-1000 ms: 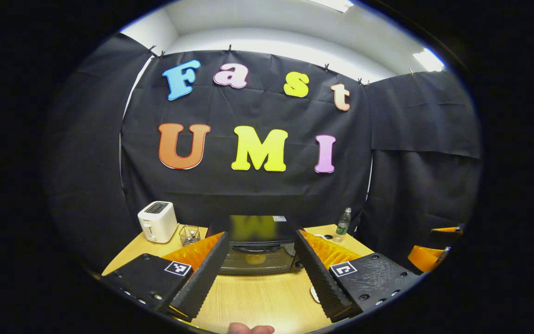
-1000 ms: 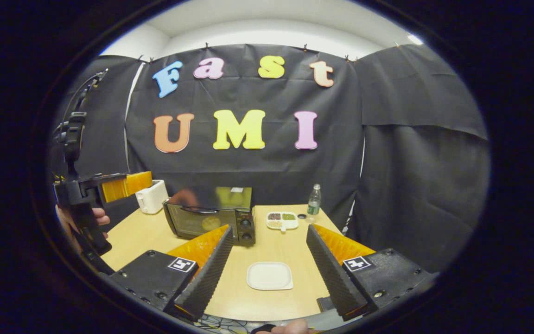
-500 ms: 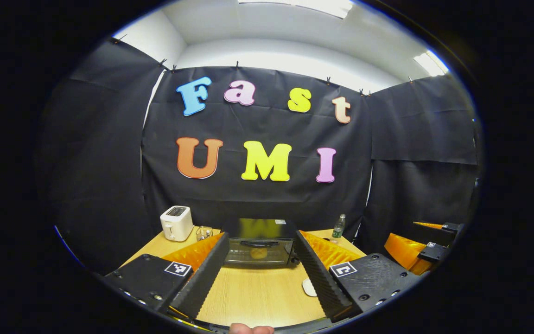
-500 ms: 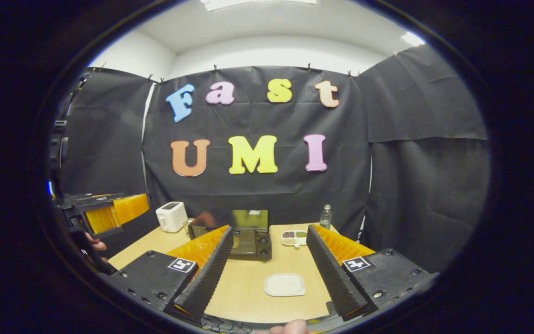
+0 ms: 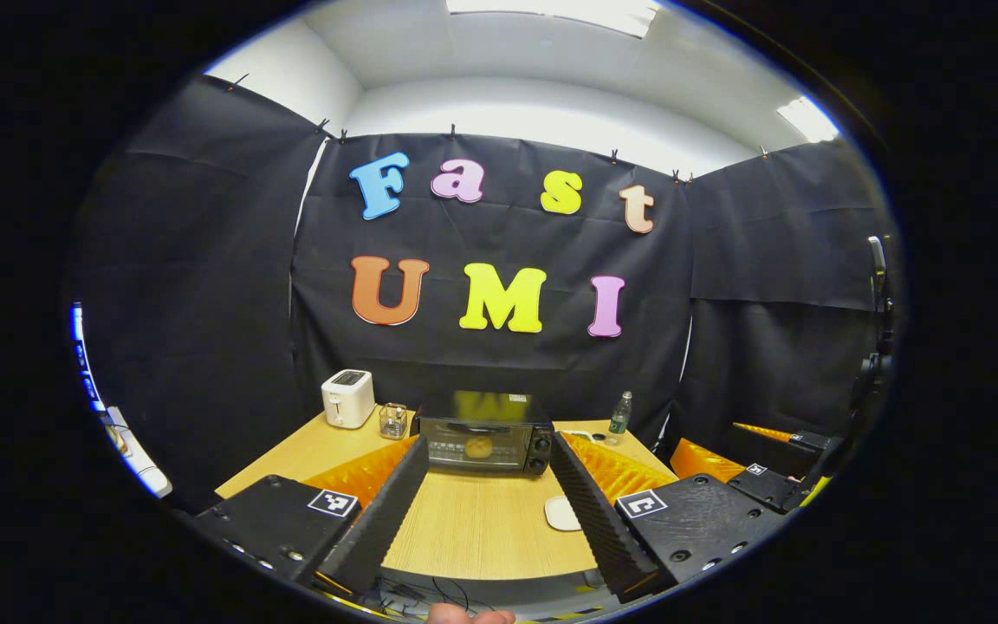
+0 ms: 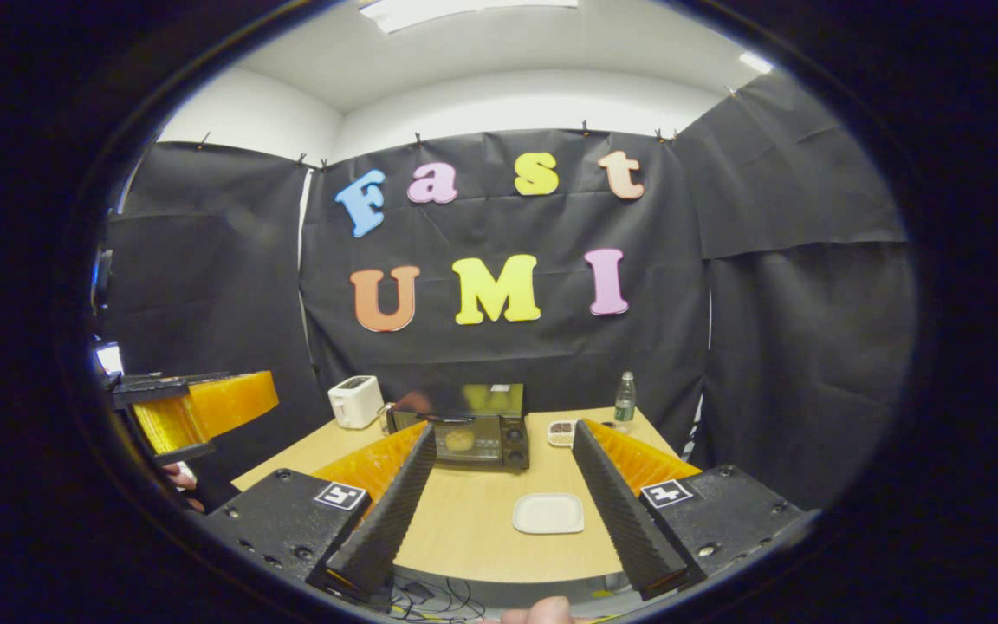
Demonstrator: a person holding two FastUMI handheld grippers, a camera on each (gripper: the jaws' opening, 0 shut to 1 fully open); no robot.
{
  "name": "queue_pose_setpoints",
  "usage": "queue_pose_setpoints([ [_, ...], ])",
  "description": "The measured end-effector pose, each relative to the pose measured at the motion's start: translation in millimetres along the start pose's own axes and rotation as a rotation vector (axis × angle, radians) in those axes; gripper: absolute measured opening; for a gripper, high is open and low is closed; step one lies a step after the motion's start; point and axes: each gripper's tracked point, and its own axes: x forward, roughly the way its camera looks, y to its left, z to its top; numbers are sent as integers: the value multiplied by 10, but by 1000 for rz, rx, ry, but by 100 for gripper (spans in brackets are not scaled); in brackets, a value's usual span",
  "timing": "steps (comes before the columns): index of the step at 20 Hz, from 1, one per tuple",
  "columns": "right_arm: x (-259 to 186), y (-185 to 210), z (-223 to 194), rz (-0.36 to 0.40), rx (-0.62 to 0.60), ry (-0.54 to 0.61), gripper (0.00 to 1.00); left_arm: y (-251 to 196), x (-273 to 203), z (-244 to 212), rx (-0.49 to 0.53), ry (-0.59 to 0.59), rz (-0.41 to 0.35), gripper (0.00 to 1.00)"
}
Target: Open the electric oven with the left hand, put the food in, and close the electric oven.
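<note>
On a light wooden table (image 5: 482, 537), a closed black electric oven (image 5: 482, 440) holds round golden food (image 5: 478, 447); left gripper (image 5: 483, 511) and right gripper (image 6: 499, 507) hover wide apart, empty.

My left gripper (image 5: 483, 520) is level, its fingers (image 5: 373, 516) spread wide with nothing between them. My right gripper (image 6: 499, 511) is level too, its fingers (image 6: 629, 520) equally wide and empty. Both sit apart, side by side.
</note>
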Motion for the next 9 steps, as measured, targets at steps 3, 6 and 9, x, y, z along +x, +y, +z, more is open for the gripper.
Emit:
queue_pose_setpoints([
  [3,-157,-39,-13,0,14,15,97,-26,-214,-21,5,-1,11,93],
  [6,-323,-107,12,-22,3,20,96,-21,-353,-31,15,-9,10,93],
  [9,-413,-104,28,-40,1,11,96,-1,-424,-18,15,-16,6,93],
])
